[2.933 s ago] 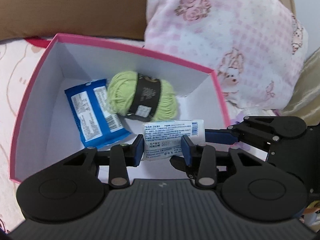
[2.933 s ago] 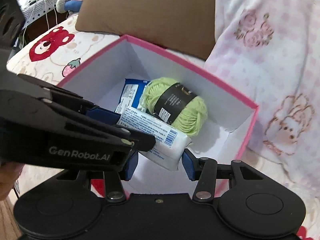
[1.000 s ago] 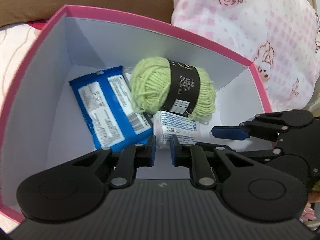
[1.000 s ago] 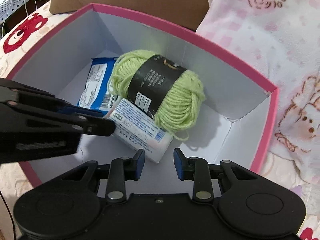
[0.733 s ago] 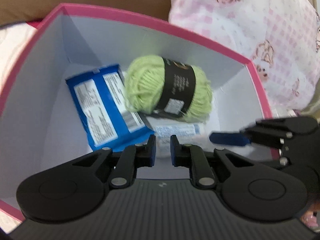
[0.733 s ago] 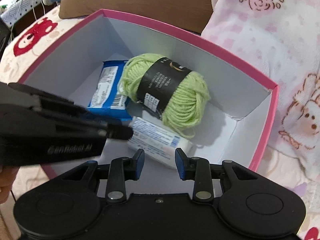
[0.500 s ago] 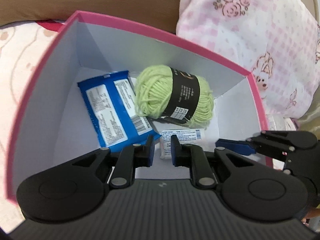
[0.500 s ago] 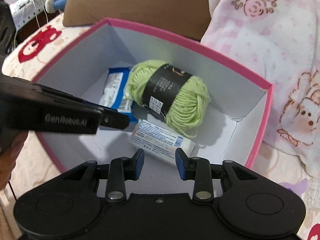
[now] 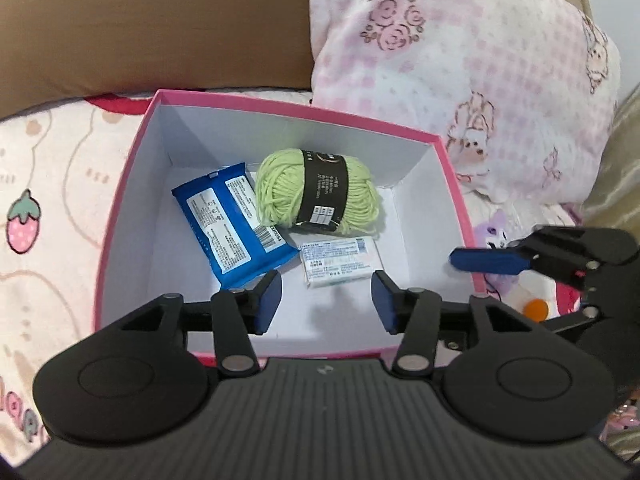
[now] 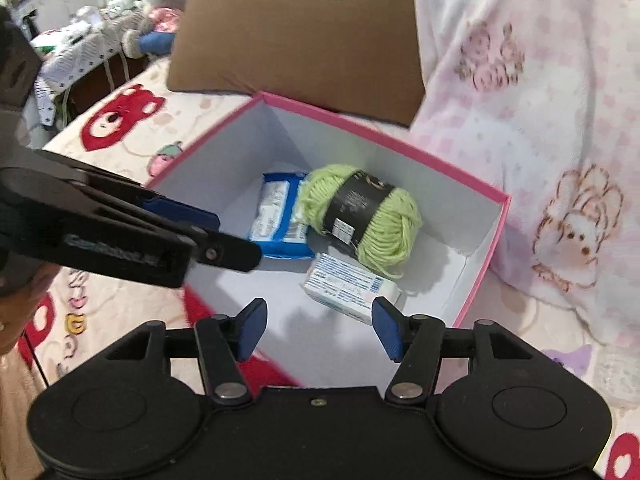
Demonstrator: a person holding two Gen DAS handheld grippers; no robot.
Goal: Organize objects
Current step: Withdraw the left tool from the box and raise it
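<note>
Left gripper [image 9: 326, 299]: jaws just opened, nothing between them.
Right gripper [image 10: 319, 330]: likewise, empty.
White packet [image 9: 340, 257]: in pink box [image 9: 116, 216], just ahead of both, long axis crosswise; neither nearer.

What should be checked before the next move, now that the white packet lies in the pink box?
1. White packet flat on the box floor, clear of both grippers: ok.
2. Left gripper jaws just opened, nothing between them: ok.
3. Right gripper jaws just opened, nothing between them: ok.
4. Yarn and blue packet inside the box: ok.
5. Box upright on the bed, walls undented: ok.
6. More items left to put away: cannot tell; none shows plainly.
</note>
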